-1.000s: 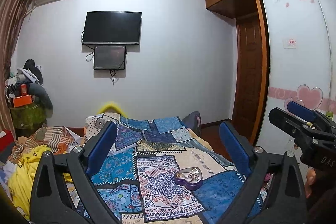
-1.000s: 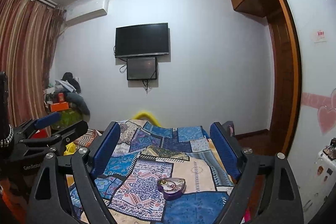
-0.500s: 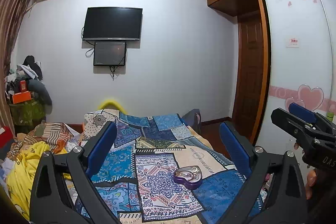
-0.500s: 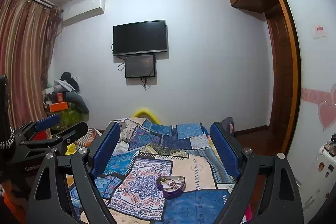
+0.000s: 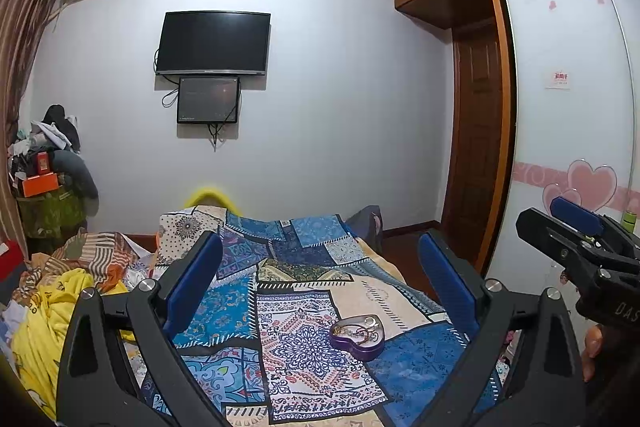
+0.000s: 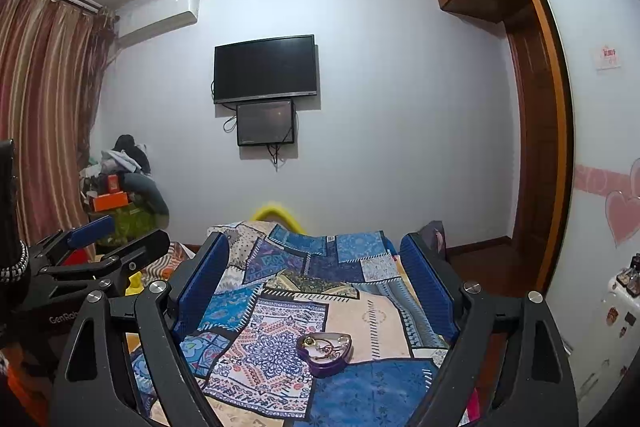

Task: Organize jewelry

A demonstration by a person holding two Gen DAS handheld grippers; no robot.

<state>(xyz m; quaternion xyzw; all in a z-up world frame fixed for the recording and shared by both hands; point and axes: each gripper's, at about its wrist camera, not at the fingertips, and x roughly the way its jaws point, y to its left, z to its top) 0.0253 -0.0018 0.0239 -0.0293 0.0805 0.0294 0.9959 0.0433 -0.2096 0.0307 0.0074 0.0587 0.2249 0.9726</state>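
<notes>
From my left wrist view I hold the left gripper (image 5: 320,287) above the bed with its blue-padded fingers spread wide and nothing between them; the purple heart-shaped jewelry box (image 5: 357,335) sits on the patchwork quilt (image 5: 296,311) at about 5 o'clock in that view, nearer the right-hand finger than the left but touching neither; its lid is off and I see gold-toned jewelry (image 5: 360,329) tangled inside, too small to sort piece from piece; the heart's lobes face roughly 1 o'clock, toward the far end of the bed, and its point faces 7 o'clock, back toward me, so its long axis runs slightly diagonal across the quilt; from my right wrist view the right gripper (image 6: 314,279) is likewise wide open and empty, with the same box (image 6: 325,353) low at about 6 o'clock between its fingers and clear of both; each gripper shows in the other's view, at 3 o'clock and at 9 o'clock; a dark television (image 5: 213,43) hangs on the far wall at 12 o'clock; yellow clothing (image 5: 48,311) lies heaped at 8 o'clock.
</notes>
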